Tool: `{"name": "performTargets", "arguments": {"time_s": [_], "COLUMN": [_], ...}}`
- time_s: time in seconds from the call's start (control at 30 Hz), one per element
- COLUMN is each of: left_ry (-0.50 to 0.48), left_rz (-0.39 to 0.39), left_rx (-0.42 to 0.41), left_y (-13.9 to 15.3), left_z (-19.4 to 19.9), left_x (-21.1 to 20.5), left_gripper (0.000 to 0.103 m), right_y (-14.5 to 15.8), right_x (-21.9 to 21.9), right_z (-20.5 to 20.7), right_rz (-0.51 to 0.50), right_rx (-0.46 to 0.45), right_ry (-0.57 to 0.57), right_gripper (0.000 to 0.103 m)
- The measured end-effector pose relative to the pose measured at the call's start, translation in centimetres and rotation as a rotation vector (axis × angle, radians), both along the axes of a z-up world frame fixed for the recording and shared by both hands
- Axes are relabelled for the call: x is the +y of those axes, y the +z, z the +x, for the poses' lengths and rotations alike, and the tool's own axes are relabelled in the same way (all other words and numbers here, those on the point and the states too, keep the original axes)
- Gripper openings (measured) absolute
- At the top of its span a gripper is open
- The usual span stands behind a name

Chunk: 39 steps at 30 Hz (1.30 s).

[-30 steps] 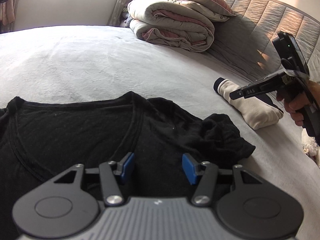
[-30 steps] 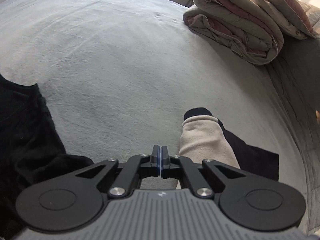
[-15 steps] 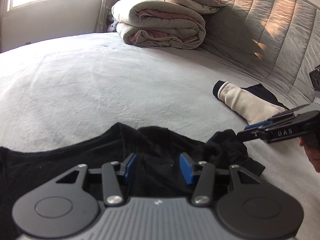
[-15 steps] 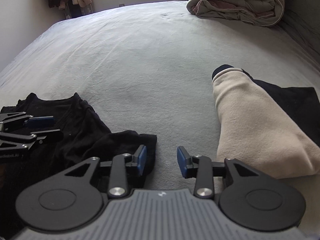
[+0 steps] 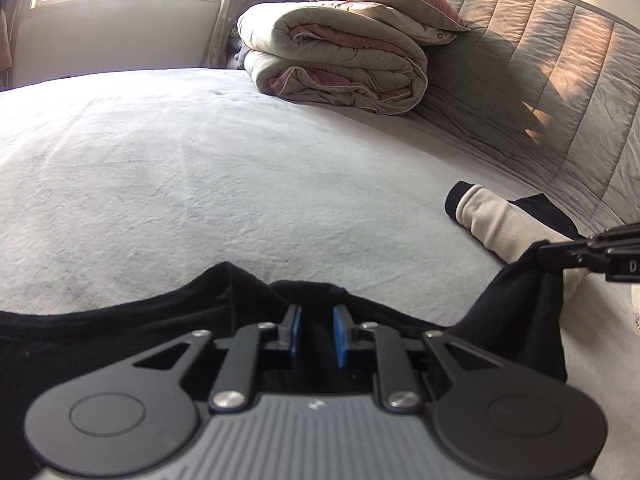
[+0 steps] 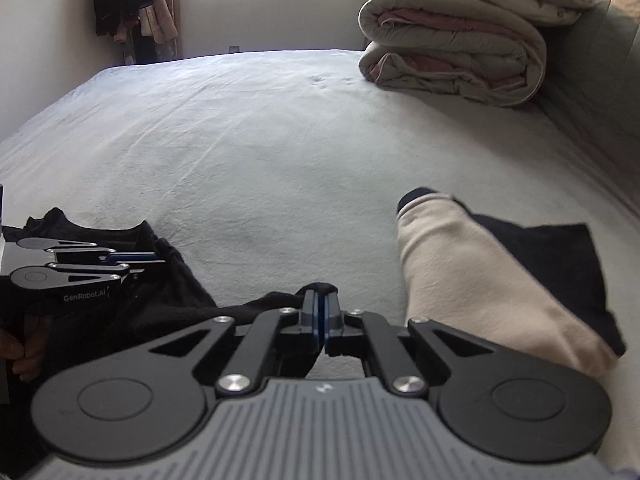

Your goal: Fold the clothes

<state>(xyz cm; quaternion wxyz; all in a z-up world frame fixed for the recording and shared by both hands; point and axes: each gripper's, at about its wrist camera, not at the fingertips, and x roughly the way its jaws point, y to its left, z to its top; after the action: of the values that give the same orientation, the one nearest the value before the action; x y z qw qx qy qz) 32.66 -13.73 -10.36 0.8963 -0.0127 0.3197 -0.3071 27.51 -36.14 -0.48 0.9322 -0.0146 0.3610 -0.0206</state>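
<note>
A black T-shirt (image 5: 120, 344) lies on the grey bed at the near edge. My left gripper (image 5: 316, 334) is at its shoulder near the collar, blue pads narrowed around a fold of the black cloth. My right gripper (image 6: 320, 316) is shut on the shirt's sleeve (image 6: 280, 304) and lifts it; in the left wrist view it (image 5: 548, 256) holds the sleeve tip (image 5: 520, 312) raised at the right. The left gripper also shows at the left of the right wrist view (image 6: 152, 262).
A cream and black folded garment (image 6: 480, 280) lies on the bed right of the shirt, also in the left wrist view (image 5: 504, 228). A folded duvet with a pillow (image 5: 340, 60) sits by the padded headboard (image 5: 560, 92). Clothes hang in the far corner (image 6: 128, 4).
My right gripper has closed on the shirt's sleeve and lifted it. My left gripper's pads have narrowed onto the shirt near the collar.
</note>
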Motion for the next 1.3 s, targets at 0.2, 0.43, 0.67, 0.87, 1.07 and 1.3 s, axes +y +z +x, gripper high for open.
{"name": "performTargets", "arguments": {"time_s": [0.2,0.43,0.67,0.87,1.07,1.3], "left_ry": [0.033,0.027,0.001,-0.032,-0.127,-0.277], "left_rz": [0.016,0.026,0.01,0.029,0.013,0.045], "left_rx": [-0.014,0.008,0.035,0.013,0.009,0.143], "left_y": [-0.1,0.8,1.7,2.2,3.1,2.8], "left_z": [0.1,-0.7,-3.0,-3.4,-2.1,0.1], "left_x": [-0.3,0.0,1.6,1.3,-1.5,-8.6], "left_gripper": [0.018,0.025,0.03,0.031,0.036,0.043], "right_y": [-4.1,-4.8,-1.9,-3.0,-4.4,-4.1], "right_x": [-1.0,-1.0,-1.4,-1.1,-0.5,-0.8], "right_z": [3.0,2.6,-1.9,-3.3,-4.1,-4.9], "right_rz": [-0.047,0.053,0.183,0.247,0.284,0.252], "right_rx": [0.082,0.063,0.042,0.07,0.099,0.108], "right_ry": [-0.055,-0.072,-0.06,-0.061,-0.059,-0.044], "right_gripper": [0.002,0.021,0.049,0.049,0.042,0.019]}}
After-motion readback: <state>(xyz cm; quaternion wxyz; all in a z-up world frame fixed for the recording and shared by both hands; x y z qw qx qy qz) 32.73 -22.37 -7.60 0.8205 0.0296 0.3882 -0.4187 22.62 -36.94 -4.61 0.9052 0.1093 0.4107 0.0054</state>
